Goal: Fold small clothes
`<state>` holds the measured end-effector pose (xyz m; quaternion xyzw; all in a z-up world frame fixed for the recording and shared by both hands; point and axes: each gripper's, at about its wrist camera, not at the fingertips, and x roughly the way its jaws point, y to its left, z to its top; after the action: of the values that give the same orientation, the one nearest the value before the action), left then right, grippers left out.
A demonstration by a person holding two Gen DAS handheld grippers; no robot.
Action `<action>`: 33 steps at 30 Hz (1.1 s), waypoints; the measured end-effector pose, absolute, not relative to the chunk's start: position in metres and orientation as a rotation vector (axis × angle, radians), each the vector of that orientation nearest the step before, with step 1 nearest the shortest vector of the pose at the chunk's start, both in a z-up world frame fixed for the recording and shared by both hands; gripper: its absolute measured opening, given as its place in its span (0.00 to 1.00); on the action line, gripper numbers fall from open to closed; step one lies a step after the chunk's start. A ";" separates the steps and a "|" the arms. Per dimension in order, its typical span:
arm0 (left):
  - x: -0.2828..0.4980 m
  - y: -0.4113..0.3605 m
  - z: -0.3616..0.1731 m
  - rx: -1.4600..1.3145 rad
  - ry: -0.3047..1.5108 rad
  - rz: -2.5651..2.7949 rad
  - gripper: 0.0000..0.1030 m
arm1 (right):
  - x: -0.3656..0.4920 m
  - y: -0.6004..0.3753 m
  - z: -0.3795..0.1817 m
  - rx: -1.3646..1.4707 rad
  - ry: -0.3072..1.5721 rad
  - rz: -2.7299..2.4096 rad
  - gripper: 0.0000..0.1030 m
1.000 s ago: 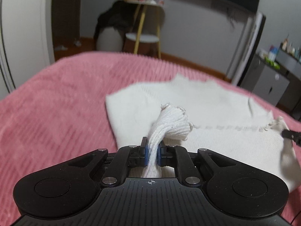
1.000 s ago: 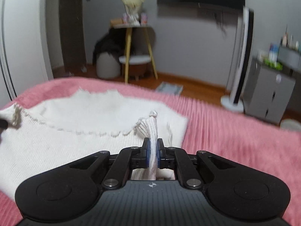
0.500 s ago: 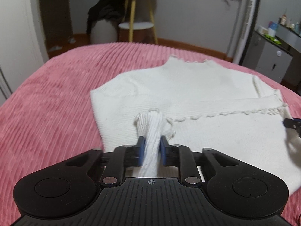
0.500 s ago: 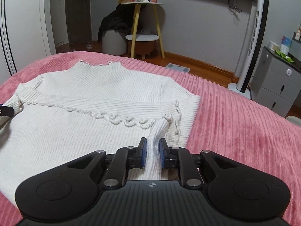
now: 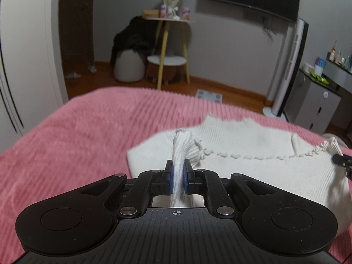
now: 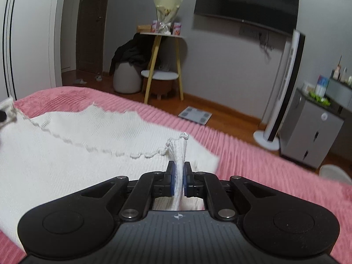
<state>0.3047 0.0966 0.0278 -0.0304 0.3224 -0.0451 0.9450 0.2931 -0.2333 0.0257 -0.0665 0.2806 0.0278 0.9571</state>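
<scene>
Left wrist view: cream knit sweater [image 5: 253, 167] on the pink ribbed bedspread [image 5: 77, 127], lower part folded up over the chest, scalloped crochet hem [image 5: 248, 157] running across it. Fabric fine-ribbed and soft; bedspread plush with raised cords. Left gripper [image 5: 177, 179] jaws clamped on a bunched hem corner that stands up in a twisted column between the blue pads [image 5: 168, 180].

Right wrist view: right gripper [image 6: 178, 181] jaws likewise pinched on the opposite hem corner, sweater [image 6: 66, 154] spreading leftward from it, bedspread [image 6: 264, 165] to the right. Both corners are lifted off the garment.
</scene>
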 end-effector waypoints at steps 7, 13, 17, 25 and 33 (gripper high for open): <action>0.341 0.096 0.033 -0.069 0.643 -0.039 0.10 | 0.323 -0.225 0.032 -0.214 0.537 0.022 0.06; 0.377 0.090 0.025 -0.056 0.631 0.009 0.10 | 0.365 -0.211 0.028 -0.289 0.515 -0.013 0.06; 0.395 0.086 0.018 -0.039 0.614 0.037 0.10 | 0.391 -0.203 0.018 -0.332 0.516 -0.031 0.06; 0.423 0.087 -0.006 -0.056 0.633 0.084 0.12 | 0.429 -0.198 -0.003 -0.362 0.532 -0.091 0.06; 0.371 0.100 -0.010 -0.080 0.650 -0.047 0.78 | 0.386 -0.245 -0.003 -0.084 0.637 -0.060 0.27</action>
<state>0.3707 0.1005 -0.0100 -0.0392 0.3190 -0.0228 0.9467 0.3862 -0.2447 -0.0032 -0.0413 0.3132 -0.0295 0.9483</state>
